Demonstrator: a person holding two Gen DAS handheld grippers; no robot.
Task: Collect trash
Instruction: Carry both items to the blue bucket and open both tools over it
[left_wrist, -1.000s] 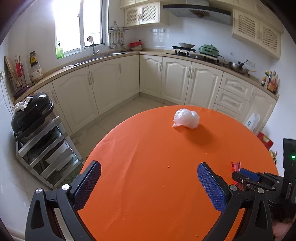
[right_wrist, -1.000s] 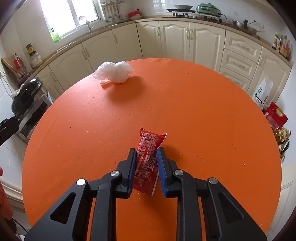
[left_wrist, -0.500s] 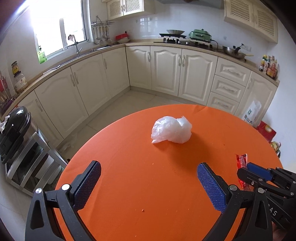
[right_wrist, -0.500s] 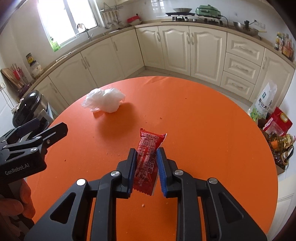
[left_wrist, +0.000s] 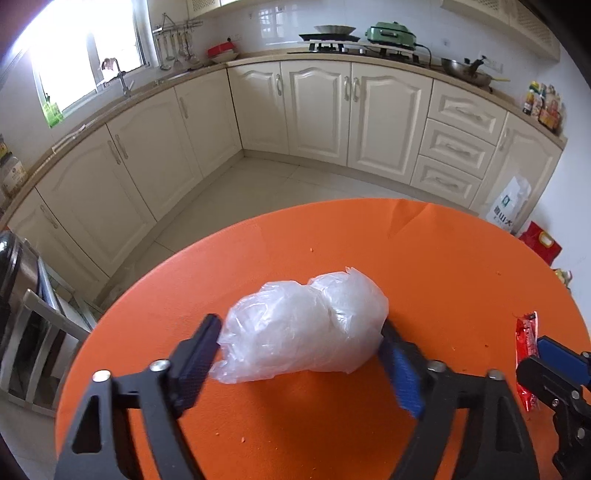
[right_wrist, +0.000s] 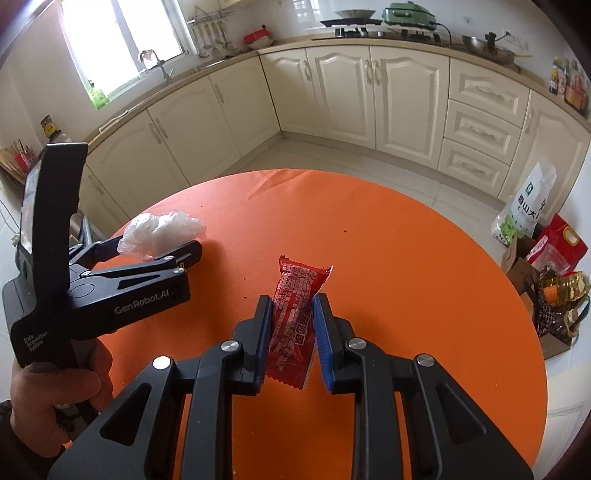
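A crumpled clear plastic bag (left_wrist: 306, 325) lies on the round orange table (left_wrist: 443, 266). My left gripper (left_wrist: 299, 354) is open with one finger on each side of the bag, touching or nearly touching it. The bag also shows in the right wrist view (right_wrist: 159, 232), between the left gripper's fingers (right_wrist: 173, 260). My right gripper (right_wrist: 291, 325) is shut on a red snack wrapper (right_wrist: 295, 314) and holds it above the table. The wrapper also shows at the right edge of the left wrist view (left_wrist: 526, 354).
Small crumbs dot the table. Cream kitchen cabinets (left_wrist: 321, 110) run along the far wall. Bags and bottles (right_wrist: 546, 258) stand on the floor to the right of the table. A metal rack (left_wrist: 29, 332) stands on the left.
My left gripper has moved forward across the table until its fingers straddle the plastic bag, and the fingers have come closer together. My right gripper keeps its hold on the wrapper.
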